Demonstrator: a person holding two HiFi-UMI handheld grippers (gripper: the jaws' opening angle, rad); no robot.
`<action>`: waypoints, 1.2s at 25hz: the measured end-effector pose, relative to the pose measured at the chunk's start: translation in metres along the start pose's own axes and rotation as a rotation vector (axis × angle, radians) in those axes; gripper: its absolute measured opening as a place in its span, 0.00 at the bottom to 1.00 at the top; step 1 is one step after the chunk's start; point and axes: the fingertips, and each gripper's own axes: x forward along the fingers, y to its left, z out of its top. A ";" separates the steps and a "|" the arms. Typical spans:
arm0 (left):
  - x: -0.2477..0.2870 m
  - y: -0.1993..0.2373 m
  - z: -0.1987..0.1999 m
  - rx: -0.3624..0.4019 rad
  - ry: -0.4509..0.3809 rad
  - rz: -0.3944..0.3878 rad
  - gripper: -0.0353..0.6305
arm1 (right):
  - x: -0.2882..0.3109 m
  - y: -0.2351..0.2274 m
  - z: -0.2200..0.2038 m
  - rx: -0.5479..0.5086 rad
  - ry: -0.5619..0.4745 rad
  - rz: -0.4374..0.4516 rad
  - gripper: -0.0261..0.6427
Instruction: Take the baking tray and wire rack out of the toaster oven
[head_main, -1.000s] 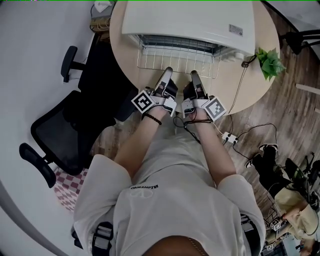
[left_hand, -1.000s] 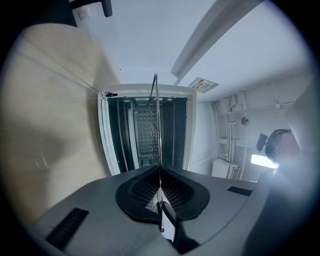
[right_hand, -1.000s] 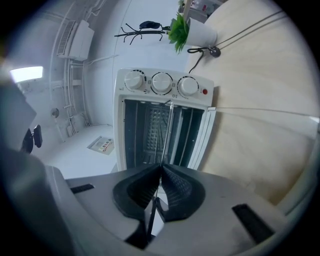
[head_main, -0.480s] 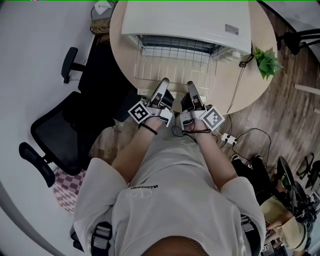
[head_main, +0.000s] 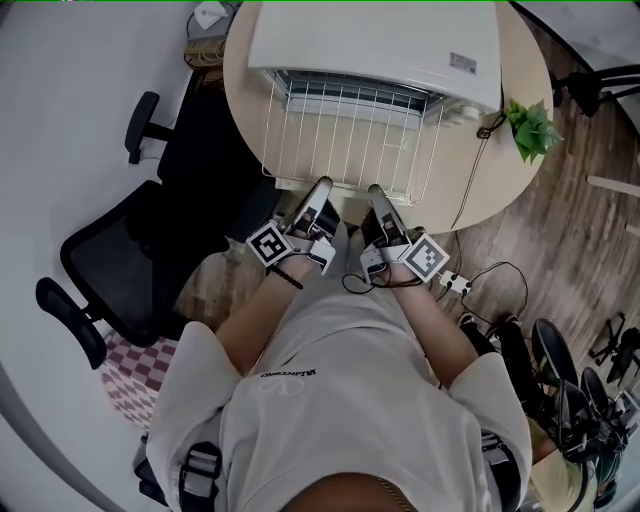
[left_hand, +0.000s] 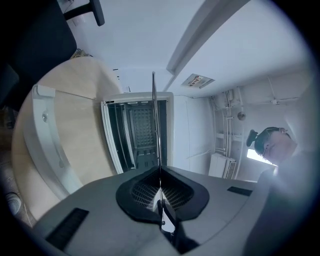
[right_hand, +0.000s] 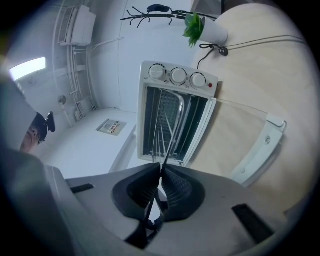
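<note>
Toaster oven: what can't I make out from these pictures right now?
- Whether the baking tray is inside: head view, the toaster oven top covers the cavity; left gripper view, too dark to tell.
- Rear edge of the wire rack: head view, hidden under the oven's top.
- Markings on the dials: right gripper view, too small.

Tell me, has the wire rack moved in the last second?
Yes. The wire rack has slid farther out of the toaster oven, toward the person; its front edge now lies nearer the table's near rim.
</note>
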 end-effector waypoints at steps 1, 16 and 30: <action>-0.003 -0.002 0.000 -0.001 0.003 0.001 0.06 | -0.002 0.003 -0.004 -0.002 0.012 0.004 0.05; -0.015 -0.057 -0.006 -0.007 -0.008 0.010 0.06 | -0.020 0.051 -0.010 -0.067 0.094 0.076 0.05; 0.026 -0.083 0.002 0.009 -0.040 -0.028 0.06 | -0.006 0.081 0.028 -0.124 0.057 0.097 0.05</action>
